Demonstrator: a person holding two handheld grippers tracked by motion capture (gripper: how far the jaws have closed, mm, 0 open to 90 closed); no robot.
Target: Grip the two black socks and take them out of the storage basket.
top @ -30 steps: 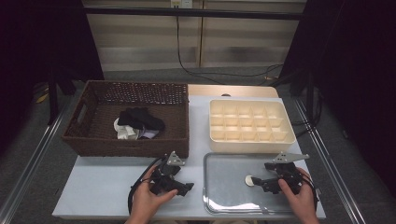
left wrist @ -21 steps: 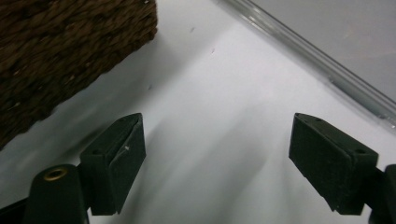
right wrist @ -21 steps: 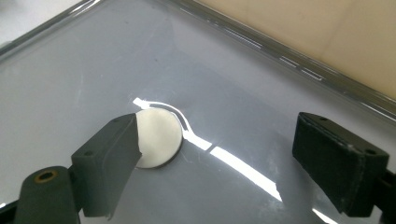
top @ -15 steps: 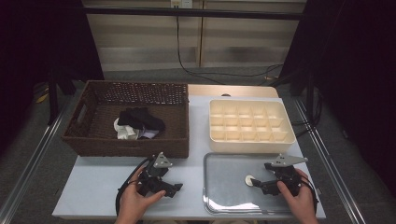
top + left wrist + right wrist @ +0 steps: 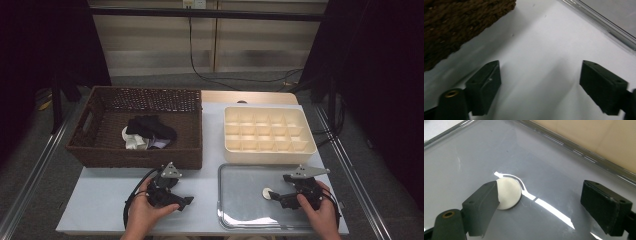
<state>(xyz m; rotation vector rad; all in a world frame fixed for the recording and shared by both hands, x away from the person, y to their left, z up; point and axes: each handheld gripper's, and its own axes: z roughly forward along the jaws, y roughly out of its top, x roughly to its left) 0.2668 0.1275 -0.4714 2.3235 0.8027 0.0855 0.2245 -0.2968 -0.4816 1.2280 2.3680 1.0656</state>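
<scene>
White disc (image 5: 509, 193) on tray (image 5: 250, 210) | right gripper (image 5: 541, 205) jaws spread beside it | left gripper (image 5: 540, 85) jaws spread

dim room; glare streak on tray (image 5: 554, 157)

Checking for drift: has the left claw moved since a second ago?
Yes. The left claw has pulled back from the basket toward the table's near edge.

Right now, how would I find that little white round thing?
Look at the shiny metal tray at the front right of the table, before the cream box of compartments. The white disc lies flat on it, by the right gripper. It is the tray's one pale, round thing.
</scene>
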